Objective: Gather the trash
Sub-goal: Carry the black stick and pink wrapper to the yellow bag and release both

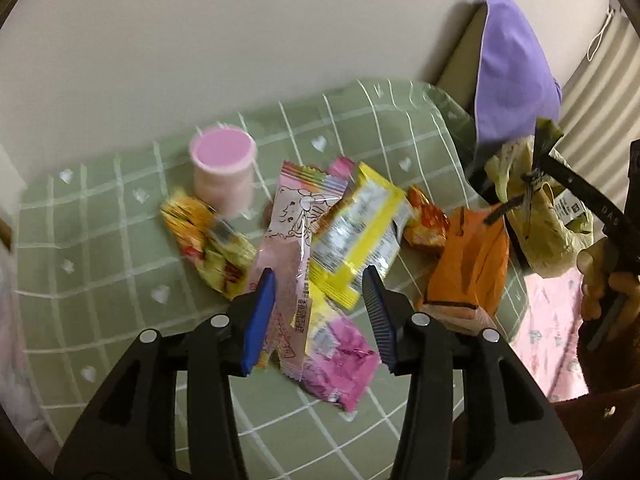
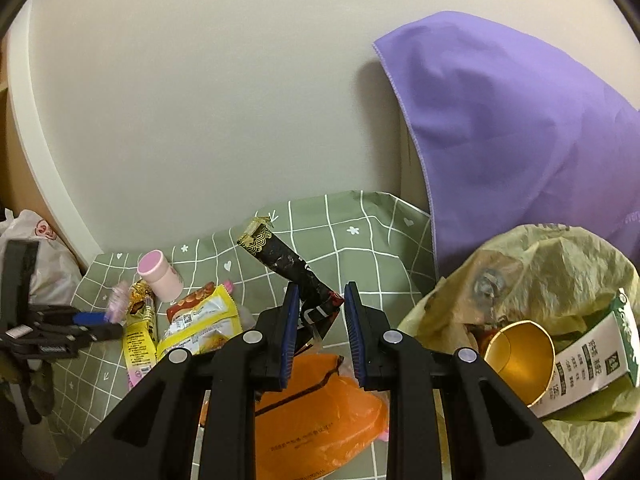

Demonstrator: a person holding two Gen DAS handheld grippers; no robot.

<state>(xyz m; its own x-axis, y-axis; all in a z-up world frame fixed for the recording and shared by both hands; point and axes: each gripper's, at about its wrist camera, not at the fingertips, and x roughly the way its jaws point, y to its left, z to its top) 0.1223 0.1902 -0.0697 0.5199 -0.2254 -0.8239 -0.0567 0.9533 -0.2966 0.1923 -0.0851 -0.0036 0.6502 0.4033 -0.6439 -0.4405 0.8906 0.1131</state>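
Scene: A green checked tablecloth strewn with snack wrappers, a purple cushion propped against the wall behind.

Left gripper: jaws spread wide above the pile, gripping nothing, with a long pink candy wrapper lying between the blue pads; whether a pad touches it cannot be told.

Right gripper: jaws narrowed, a black-and-gold stick wrapper standing tilted between them with its crimped end uppermost; it appears pinched at its lower end, though only one pad's contact is clear.

Trash bag: a yellow-green plastic bag sits open just right of that gripper, already holding a gold-lined paper cup and a green-and-white carton.

Still on the cloth: a yellow wrapper, a magenta wrapper, an orange plastic bag and a pink-lidded cup.

Handling: the wrappers look feather-light, limp and slick, likely to crumple or slide out of a shallow pinch. The best hold is probably across a flat middle section or a crimped seam. The pink-lidded cup looks stiffer and calls for a grip across its sides.
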